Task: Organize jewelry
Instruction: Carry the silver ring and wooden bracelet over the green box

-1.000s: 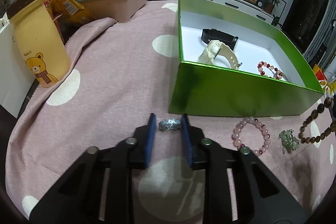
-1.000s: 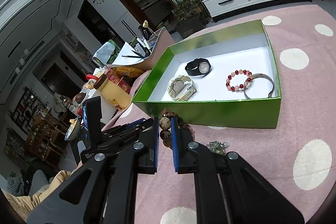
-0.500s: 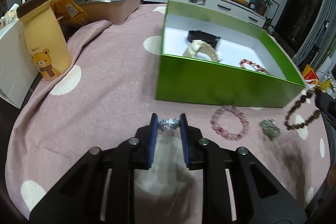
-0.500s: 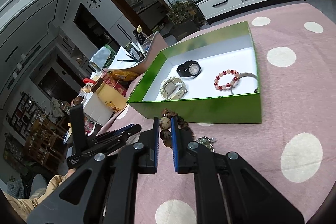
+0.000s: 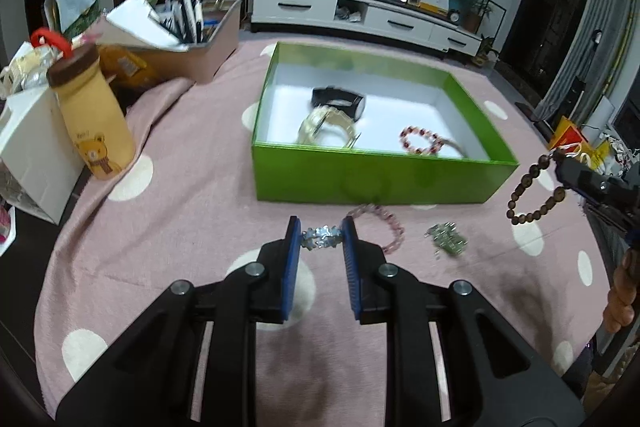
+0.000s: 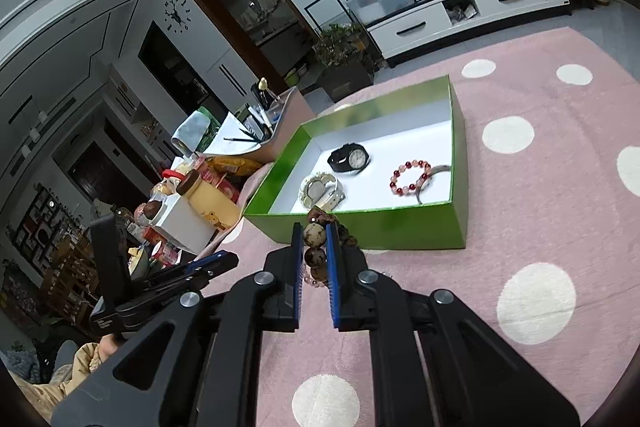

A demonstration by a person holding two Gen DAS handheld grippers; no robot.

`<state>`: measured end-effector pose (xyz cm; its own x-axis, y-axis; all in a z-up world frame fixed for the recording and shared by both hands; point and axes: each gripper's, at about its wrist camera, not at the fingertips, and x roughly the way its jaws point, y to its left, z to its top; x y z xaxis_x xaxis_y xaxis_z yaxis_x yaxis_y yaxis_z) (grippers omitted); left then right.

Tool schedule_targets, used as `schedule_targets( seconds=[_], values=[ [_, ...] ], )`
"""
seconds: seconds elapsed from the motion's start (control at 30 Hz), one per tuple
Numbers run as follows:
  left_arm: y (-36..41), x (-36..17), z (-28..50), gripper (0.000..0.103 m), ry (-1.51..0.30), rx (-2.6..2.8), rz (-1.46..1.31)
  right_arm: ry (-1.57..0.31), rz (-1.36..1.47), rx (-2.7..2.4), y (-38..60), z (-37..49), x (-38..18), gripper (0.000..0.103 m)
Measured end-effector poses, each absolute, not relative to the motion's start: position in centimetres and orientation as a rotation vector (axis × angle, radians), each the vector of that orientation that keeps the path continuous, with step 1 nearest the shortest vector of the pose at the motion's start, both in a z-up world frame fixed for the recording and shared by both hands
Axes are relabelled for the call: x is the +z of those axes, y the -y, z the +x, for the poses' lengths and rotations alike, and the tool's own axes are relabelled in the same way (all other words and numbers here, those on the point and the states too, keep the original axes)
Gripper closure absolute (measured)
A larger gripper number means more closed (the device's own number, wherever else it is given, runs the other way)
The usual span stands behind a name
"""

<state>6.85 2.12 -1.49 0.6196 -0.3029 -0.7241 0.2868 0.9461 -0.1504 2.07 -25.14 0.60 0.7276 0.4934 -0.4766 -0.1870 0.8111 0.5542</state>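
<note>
Jewelry box point(image 5: 372, 175) sits at twelve o'clock from both grippers: left gripper point(image 5: 321, 239) pinches a silver ring point(image 5: 320, 238), right gripper point(image 6: 315, 243) pinches brown beads point(image 6: 313, 235).

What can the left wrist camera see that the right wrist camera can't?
Only the left wrist view shows the left hand-held gripper pinching the silver ring, the green charm on the cloth, and the whole brown bead loop dangling.

Only the right wrist view shows the right hand-held gripper clamped on those brown beads up close, the black watch's dial, and the wall clock.

Both show the green box, the cream watch, the red bead bracelet and the bear bottle.
</note>
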Motion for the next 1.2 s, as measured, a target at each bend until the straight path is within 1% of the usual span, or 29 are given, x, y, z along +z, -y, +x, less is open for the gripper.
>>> schedule_targets(
  seconds=[0.2,0.7,0.9,1.2],
  values=[
    [-0.9,0.8,7.2,0.082,-0.799,-0.363,-0.007,-0.626,0.486,0.390,25.5,2.2,1.8,0.092],
    [2.5,4.4,9.7,0.082,-0.732,-0.394,0.001,-0.524,0.479,0.368,26.3,4.6,4.5,0.092],
    [4.2,5.1,10.9,0.082,-0.722,-0.403,0.001,-0.493,0.454,0.340,26.6,5.5,5.5,0.092],
    [5.8,4.7,13.1,0.082,-0.744,-0.402,-0.001,-0.499,0.453,0.296,27.7,6.7,4.7,0.092]
  ],
)
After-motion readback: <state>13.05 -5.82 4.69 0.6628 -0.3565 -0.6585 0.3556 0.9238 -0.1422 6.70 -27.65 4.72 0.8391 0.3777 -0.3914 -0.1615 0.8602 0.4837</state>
